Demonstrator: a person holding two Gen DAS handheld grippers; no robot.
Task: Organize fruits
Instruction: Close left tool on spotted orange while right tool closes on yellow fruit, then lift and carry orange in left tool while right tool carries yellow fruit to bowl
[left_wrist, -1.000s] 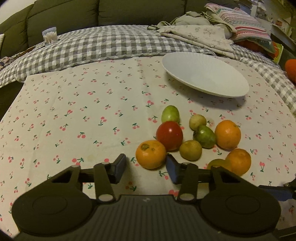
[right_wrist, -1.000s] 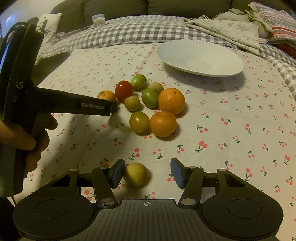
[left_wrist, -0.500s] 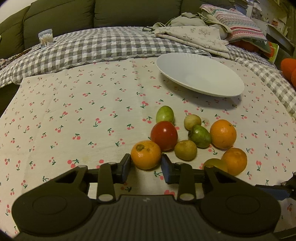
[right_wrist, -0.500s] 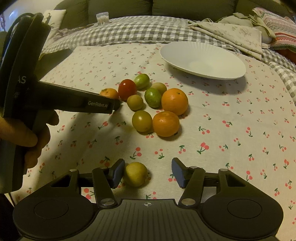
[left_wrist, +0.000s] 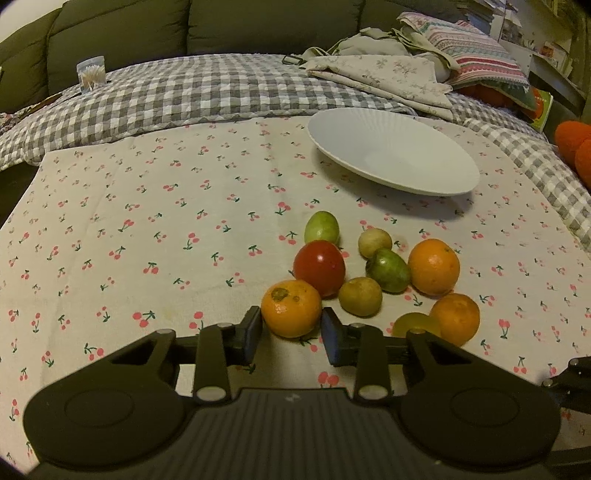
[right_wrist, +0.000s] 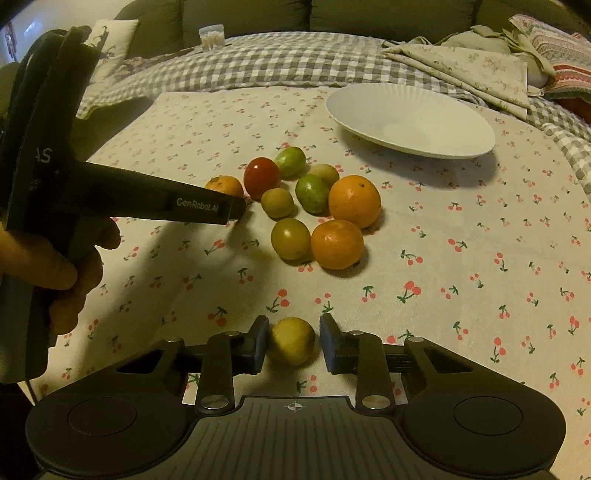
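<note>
On a cherry-print cloth (left_wrist: 155, 221) spread over a grey checked blanket (left_wrist: 177, 96), a cluster of fruit lies in front of a white plate (left_wrist: 391, 155), which holds nothing. The left gripper (left_wrist: 291, 334) sits low at the near edge of the cluster with its jaws drawn in on the nearest orange (left_wrist: 291, 308), 1 pad against each side of it; this orange has a brown blemish on top and still rests on the cloth. Just behind it and touching it is a red tomato (left_wrist: 320, 267), with a pale green fruit (left_wrist: 321, 227) beyond that. To the right lie a small yellow-green fruit (left_wrist: 360, 296), a darker green fruit (left_wrist: 388, 269), a small pale round fruit (left_wrist: 375, 242), a large orange (left_wrist: 434, 266), a third orange (left_wrist: 456, 319) and, touching it, a partly hidden olive-green fruit (left_wrist: 415, 324). The right gripper (right_wrist: 291, 345) is well apart from the cluster, nearer the camera, with its jaws closed in around a lone yellow fruit (right_wrist: 291, 345); the left pad touches it, while a thin gap seems to remain at the right pad. In the right wrist view a hand (right_wrist: 55, 273) grips the handle of the left gripper, whose finger reaches toward the blemished orange. Folded cloths (left_wrist: 384, 74) and a small clear cup (left_wrist: 90, 72) sit further back, before a dark green sofa (left_wrist: 221, 26).
</note>
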